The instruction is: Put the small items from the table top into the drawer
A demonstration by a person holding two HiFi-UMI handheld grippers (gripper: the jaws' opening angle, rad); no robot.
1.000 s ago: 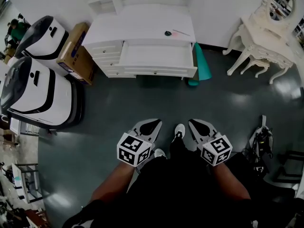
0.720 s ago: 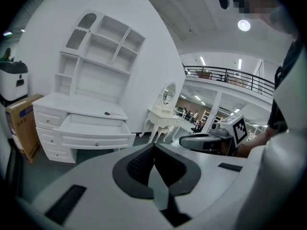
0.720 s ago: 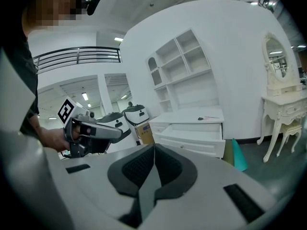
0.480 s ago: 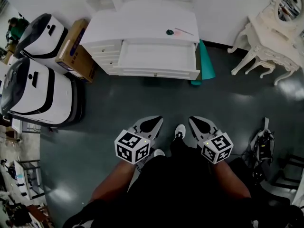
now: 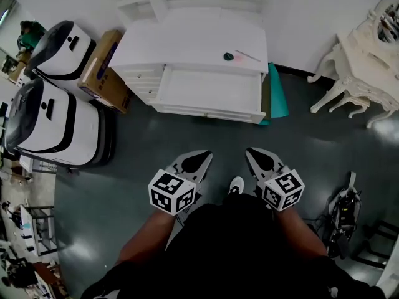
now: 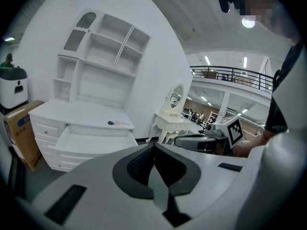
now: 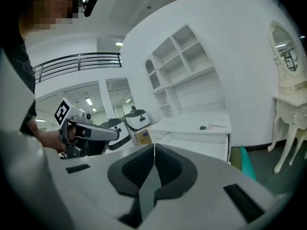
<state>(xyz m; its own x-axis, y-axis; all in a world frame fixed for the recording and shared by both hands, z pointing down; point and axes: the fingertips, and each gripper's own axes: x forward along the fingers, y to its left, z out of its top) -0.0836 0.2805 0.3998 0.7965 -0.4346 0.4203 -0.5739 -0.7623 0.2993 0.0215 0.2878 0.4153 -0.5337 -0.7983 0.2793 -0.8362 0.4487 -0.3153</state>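
The left gripper (image 5: 201, 157) and right gripper (image 5: 254, 155) hang well apart from the white tabletop (image 5: 187, 42). Both have fingers pressed together, holding nothing. The small dark round item (image 5: 228, 56) and the thin pink stick (image 5: 247, 56) lie near the tabletop's right rear, behind the open white drawer (image 5: 209, 91).

Hazards:
- Unspread fingers may knock either item.
- The flat stick may slide off the right edge, towards the teal panel (image 5: 277, 95).
- The projecting drawer front may be bumped shut.
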